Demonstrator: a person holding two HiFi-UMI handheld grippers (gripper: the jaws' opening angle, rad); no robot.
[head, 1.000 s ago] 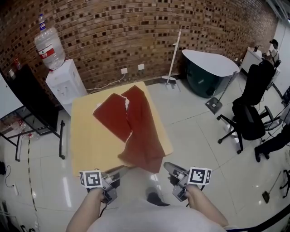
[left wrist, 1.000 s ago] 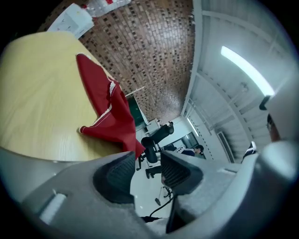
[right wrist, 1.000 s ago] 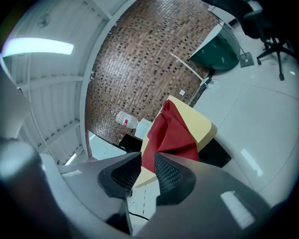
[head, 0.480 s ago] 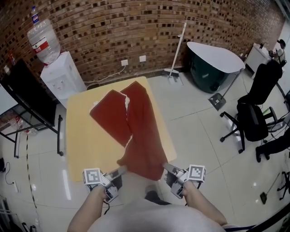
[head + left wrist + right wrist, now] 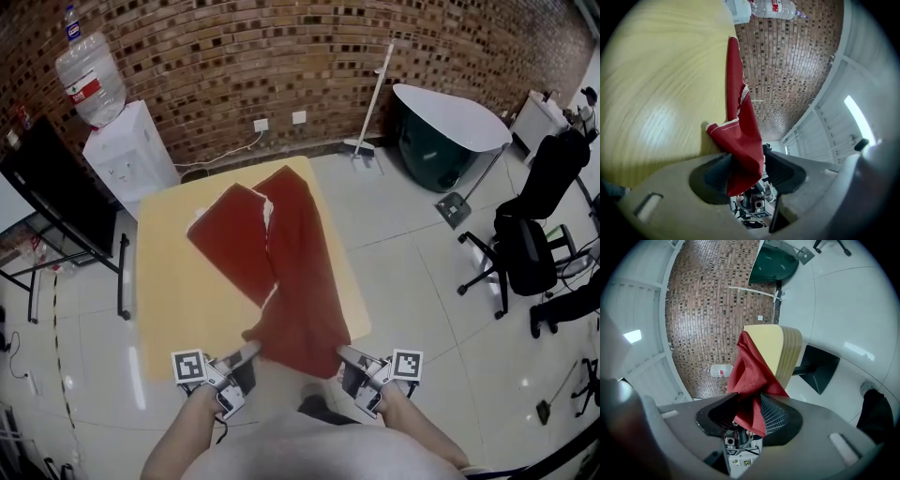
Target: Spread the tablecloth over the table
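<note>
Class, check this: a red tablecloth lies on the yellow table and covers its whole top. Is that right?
No. The red tablecloth lies on the yellow table, but bunched in a strip, leaving much of the top bare; the head view shows it.

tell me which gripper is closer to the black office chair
Right. The right gripper sits at the table's near right corner, on the office chair's side; the left gripper is further left.

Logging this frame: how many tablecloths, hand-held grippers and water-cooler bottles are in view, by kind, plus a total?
red tablecloth: 1
grippers: 2, the left gripper and the right gripper
water bottle: 1
Total: 4
</note>
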